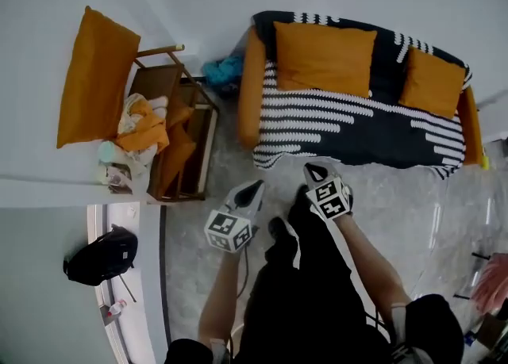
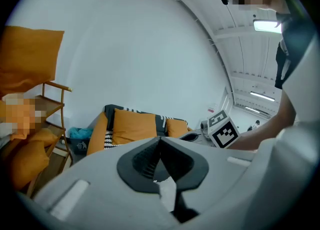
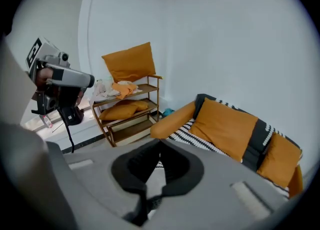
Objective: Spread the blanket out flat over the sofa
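Note:
The black-and-white striped blanket [image 1: 349, 120] lies over the seat and back of the sofa [image 1: 249, 93], which has orange arms. Its front edge hangs down the sofa's front. Two orange cushions [image 1: 324, 57] [image 1: 431, 81] lean on the backrest on top of it. Both grippers are held up in front of the sofa, clear of the blanket. My left gripper [image 1: 251, 189] is shut with nothing between its jaws [image 2: 160, 140]. My right gripper [image 1: 316, 170] is likewise shut and empty [image 3: 160, 144]. The right gripper view shows the blanket [image 3: 187, 131] and a cushion [image 3: 225, 124] beyond the jaws.
A wooden shelf rack [image 1: 178, 128] stands left of the sofa, holding an orange cushion [image 1: 95, 77], clothes and more cushions. A teal bundle [image 1: 222, 71] sits between rack and sofa. A black backpack [image 1: 101, 255] lies on the floor at left. The person's dark-trousered legs [image 1: 309, 275] stand below the grippers.

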Action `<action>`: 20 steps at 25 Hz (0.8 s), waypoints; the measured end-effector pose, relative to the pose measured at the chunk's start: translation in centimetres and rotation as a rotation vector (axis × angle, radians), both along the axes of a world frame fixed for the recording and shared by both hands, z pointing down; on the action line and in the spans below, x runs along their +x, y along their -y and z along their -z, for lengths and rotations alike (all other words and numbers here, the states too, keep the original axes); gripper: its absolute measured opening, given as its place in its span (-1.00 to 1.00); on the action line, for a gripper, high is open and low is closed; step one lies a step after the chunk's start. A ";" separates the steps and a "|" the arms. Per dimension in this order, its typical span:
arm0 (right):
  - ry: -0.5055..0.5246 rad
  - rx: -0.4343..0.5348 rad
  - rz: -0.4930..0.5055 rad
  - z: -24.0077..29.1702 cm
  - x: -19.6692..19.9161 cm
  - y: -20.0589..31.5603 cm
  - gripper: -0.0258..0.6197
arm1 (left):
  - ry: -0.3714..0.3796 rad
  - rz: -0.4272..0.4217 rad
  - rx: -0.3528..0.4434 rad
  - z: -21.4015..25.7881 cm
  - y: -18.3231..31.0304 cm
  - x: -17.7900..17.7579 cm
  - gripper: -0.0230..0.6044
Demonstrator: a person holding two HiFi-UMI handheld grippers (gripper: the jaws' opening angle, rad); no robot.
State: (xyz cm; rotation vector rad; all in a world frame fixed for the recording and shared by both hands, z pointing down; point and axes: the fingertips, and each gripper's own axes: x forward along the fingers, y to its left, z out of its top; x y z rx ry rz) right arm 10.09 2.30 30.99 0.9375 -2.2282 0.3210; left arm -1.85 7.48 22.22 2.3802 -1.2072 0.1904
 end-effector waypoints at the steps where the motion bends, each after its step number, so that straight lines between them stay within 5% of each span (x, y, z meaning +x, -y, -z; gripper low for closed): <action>1: 0.011 0.006 -0.016 0.7 0.7 -0.1 -0.91 | -0.005 -0.008 0.002 0.3 -0.2 0.6 -0.89; 10: 0.165 0.093 -0.121 8.5 6.4 -2.1 -0.91 | -0.017 -0.065 0.063 5.6 -1.4 5.4 -0.89; 20: 0.467 0.138 -0.084 17.9 14.5 -4.9 -0.92 | -0.035 0.004 0.177 11.7 -1.8 14.2 -0.89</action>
